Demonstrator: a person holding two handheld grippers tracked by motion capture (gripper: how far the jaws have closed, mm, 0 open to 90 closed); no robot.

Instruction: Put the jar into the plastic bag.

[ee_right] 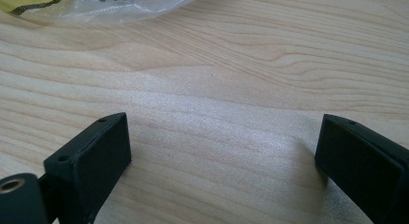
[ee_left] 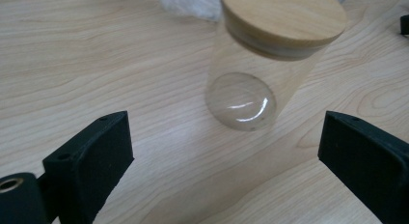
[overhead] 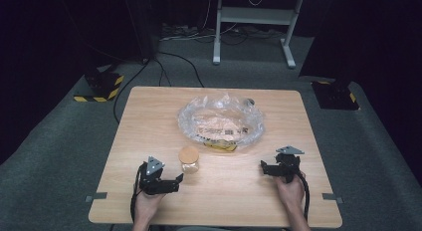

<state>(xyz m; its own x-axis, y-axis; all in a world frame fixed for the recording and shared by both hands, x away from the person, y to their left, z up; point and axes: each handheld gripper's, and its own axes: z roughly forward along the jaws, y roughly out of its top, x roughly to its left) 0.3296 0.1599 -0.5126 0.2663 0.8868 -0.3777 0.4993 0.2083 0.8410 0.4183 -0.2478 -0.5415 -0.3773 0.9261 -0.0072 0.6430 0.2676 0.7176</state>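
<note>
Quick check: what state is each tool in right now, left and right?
Left tool: open, holding nothing; the glass jar stands ahead of its jaws, untouched.
Right tool: open, holding nothing, over bare table.

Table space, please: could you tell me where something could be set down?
Bare wood lies left of the plastic bag up to the table edge, and between the jar and right gripper. It is crowded around bag and jar at the centre.

Clear glass jar point(ee_left: 241, 101), matt wooden lid point(ee_left: 284, 16), smooth wood-grain table point(ee_left: 96, 64).
</note>
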